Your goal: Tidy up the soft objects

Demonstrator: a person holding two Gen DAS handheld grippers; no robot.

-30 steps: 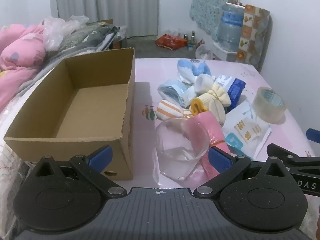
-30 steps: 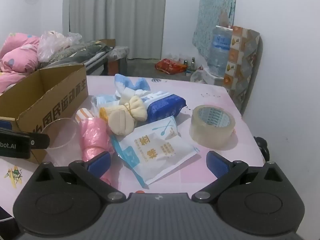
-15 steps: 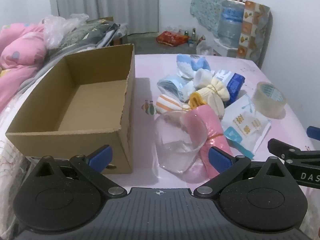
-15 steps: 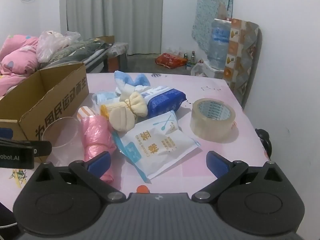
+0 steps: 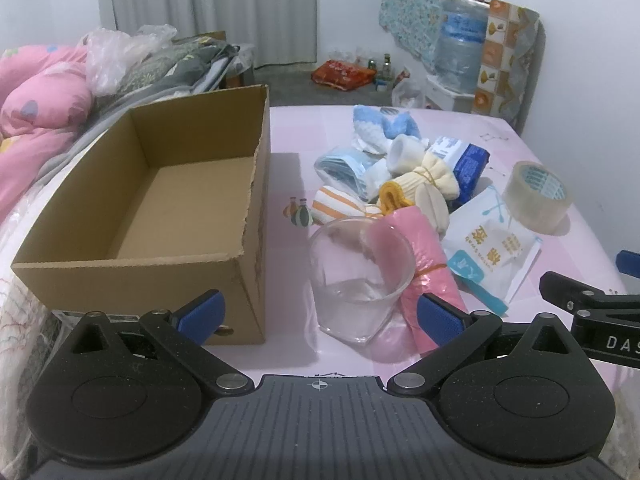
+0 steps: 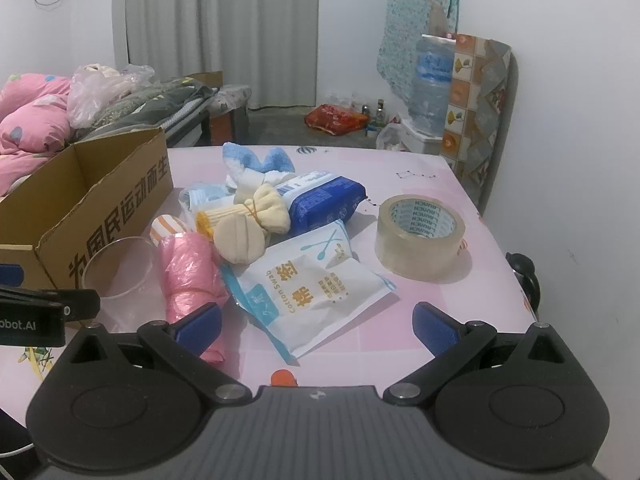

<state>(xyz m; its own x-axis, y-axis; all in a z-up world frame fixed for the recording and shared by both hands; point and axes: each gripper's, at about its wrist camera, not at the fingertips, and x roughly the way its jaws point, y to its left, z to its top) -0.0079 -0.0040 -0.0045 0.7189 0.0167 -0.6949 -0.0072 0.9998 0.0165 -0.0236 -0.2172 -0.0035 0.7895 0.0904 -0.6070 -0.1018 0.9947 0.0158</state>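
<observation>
Cardboard box (image 5: 160, 204), matte brown w/ a torn rim, sits empty at the counter's (image 5: 304, 128) left. Left claw (image 5: 318, 314) hangs wide apart, holding nothing, w/ a clear plastic cup (image 5: 360, 276) btwn its fingers. The cup is light and rigid; a careless reach would likely tip it. Touching it is a crinkly pink plastic roll (image 6: 188, 272), then cream sock bundles (image 6: 252, 220) piled mid-counter. Slick cotton-swab pouch (image 6: 316, 284) lies ahead of right claw (image 6: 316, 322), also apart and empty. The pouch may slip. Glossy tape roll (image 6: 420, 236) far right.
</observation>
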